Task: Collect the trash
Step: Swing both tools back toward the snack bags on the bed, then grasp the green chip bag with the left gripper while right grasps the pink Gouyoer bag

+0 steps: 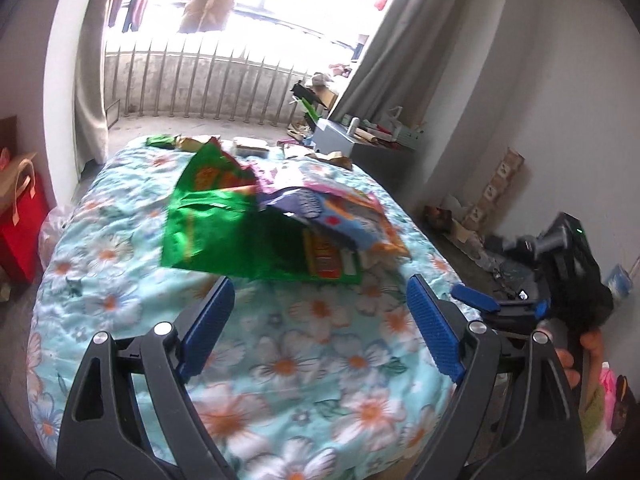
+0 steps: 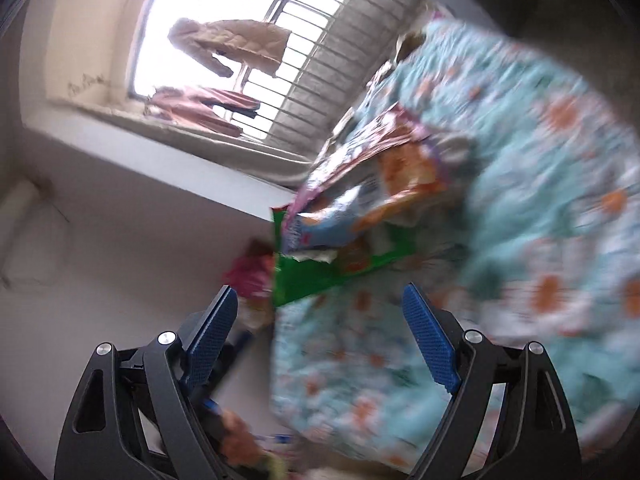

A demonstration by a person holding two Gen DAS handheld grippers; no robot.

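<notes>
My left gripper (image 1: 320, 312) hung wide open with nothing between its blue pads (image 1: 210, 320), poised just above the flowered quilt (image 1: 304, 380). My right gripper (image 2: 320, 320) was spread just as wide and just as empty; its view was tilted and smeared, so I could make out little detail there.

Just beyond the left fingertips lay the trash: a loose heap of snack wrappers on the quilt. Nearest was a big green bag (image 1: 224, 236), its edge lifted off the bedding, and overlapping it on the right sat a purple-and-blue packet (image 1: 316, 212) and an orange one (image 1: 384, 224). In the right wrist view the same green bag (image 2: 316, 276) lay near the edge of the bed.

I judged these foil and plastic bags to be almost weightless, limp and slick, apt to crumple and slide rather than resist. The raised near edge of the green bag looked the best place to pinch, since the soft quilt beneath would give way under a downward press.

Farther back, smaller wrappers (image 1: 176, 142) lay at the far end of the bed, and past them were the railing (image 1: 200, 76) and curtain (image 1: 404, 44).
</notes>
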